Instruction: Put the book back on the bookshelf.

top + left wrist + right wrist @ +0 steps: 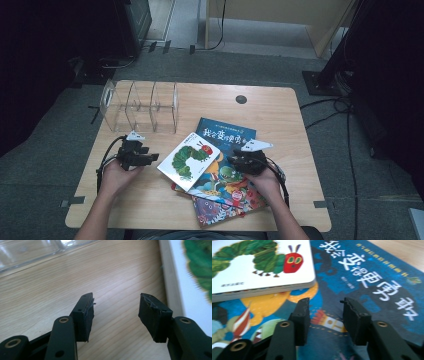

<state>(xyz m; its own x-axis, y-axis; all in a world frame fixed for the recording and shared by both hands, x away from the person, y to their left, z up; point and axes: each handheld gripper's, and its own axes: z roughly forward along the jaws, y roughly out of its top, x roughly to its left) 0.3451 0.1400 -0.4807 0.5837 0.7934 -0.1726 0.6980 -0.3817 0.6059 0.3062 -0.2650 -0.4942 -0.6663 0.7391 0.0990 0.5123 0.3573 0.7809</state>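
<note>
Left gripper, matte black and hand-held, hangs with its jaws apart over bare table; we see nothing between them. Right gripper rests above the picture books, its jaws likewise parted and empty.

From the high view we take in the whole pale wood-grain table with rounded corners, a clear plastic rack with upright dividers at its far left, and three books fanned in the middle. The white caterpillar book lies tilted on top, a blue book beneath it toward the far side, and a red-edged one lowest and nearest us.

The left gripper view adds what that view cannot: frayed, rubbery pads on the jaws, the fine grain of the wood, the glossy edge of the rack at upper left and the thick board edge of the caterpillar book just to the right of the right-hand jaw. The right gripper view shows the caterpillar book's rounded corner and stacked board pages, and the blue book's smooth cover with white lettering.

The caterpillar book lies between the two grippers, just beside the left one's tips and slightly ahead of the right one's.
</note>
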